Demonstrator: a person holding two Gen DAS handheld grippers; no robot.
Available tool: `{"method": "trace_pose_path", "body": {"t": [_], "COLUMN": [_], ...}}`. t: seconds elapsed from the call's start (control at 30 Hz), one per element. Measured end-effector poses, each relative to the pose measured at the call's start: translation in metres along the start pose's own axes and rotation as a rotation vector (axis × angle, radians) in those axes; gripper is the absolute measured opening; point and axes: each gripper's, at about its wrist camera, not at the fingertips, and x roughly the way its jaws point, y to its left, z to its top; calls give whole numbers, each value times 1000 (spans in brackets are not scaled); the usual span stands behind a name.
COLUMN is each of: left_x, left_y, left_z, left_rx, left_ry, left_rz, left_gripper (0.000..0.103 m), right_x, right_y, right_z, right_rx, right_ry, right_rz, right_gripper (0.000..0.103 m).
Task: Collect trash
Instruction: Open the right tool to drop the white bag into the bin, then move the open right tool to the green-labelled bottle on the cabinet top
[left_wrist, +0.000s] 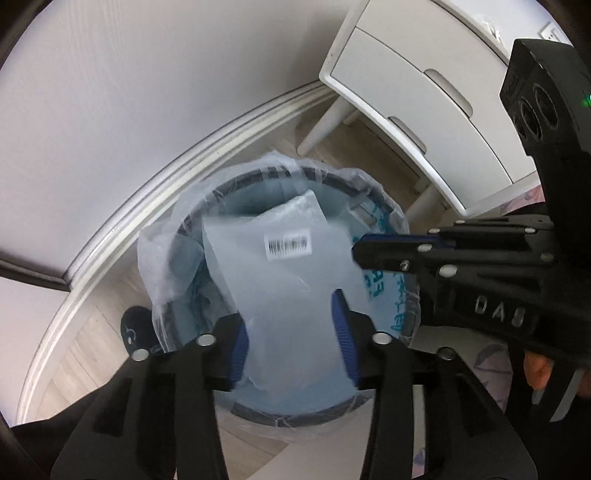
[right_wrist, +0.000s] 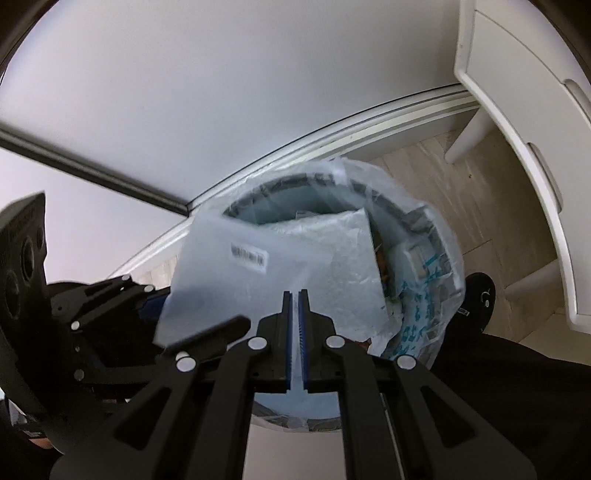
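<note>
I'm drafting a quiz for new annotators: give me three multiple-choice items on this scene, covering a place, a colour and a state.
1. Where is the bag?
A. Over the open bin
B. On top of the drawers
C. Flat on the floor

2. What colour are the pads of the tongs?
A. Red
B. Green
C. Blue

3. How do the left tongs stand?
A. Shut with nothing between them
B. Open, with the bag between them
C. Shut on the bin's rim

Answers:
1 A: in both views the bin's mouth lies right behind the bag.
2 C: blue ribbed strips line the inner faces of the fingers.
3 B: the fingers stand well apart on either side of the bag.
</note>
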Motion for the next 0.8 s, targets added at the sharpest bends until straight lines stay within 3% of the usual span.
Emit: {"method": "trace_pose_path", "body": {"t": [0.03, 0.07, 0.1, 0.13, 0.17, 0.2, 0.33, 0.4, 0.57, 0.8], "left_x": [-1, -2, -3, -4, -5, -7, -10, -13, -31, -80], "left_y": [0, 1, 1, 2, 3, 4, 4, 4, -4, -28], "left_z": [0, -1, 0, -1, -1, 0, -1, -1, 4, 15], "left_rx": [1, 0, 0, -2, -6, -9, -8, -7, 36, 102], "left_ry": [-5, -10, -14, -23, -34, -45, -65, -78, -146, -290], "left_rz": [4, 3, 2, 3, 4, 9, 29, 37, 92, 95], "left_gripper": [60, 63, 69, 77, 81, 84, 90, 93, 94, 97], "right_x": [-2, -3, -5, -6, -9, -12, -28, -40, -79, -134], "right_y": [0, -1, -2, -2, -4, -6, -9, -8, -4, -10], "right_z": [0, 0, 1, 1, 1, 2, 6, 7, 11, 18], "right_rx": [0, 0, 1, 3, 13, 25, 48, 57, 66, 114], "right_ry": [-6, -11, -20, -29, -45, -64, -141, -207, -361, -470], "right_rz": [-10, -18, -30, -39, -46, -45, -39, -40, -2, 56], "right_gripper": [6, 6, 16, 28, 58, 72, 73, 93, 94, 94]}}
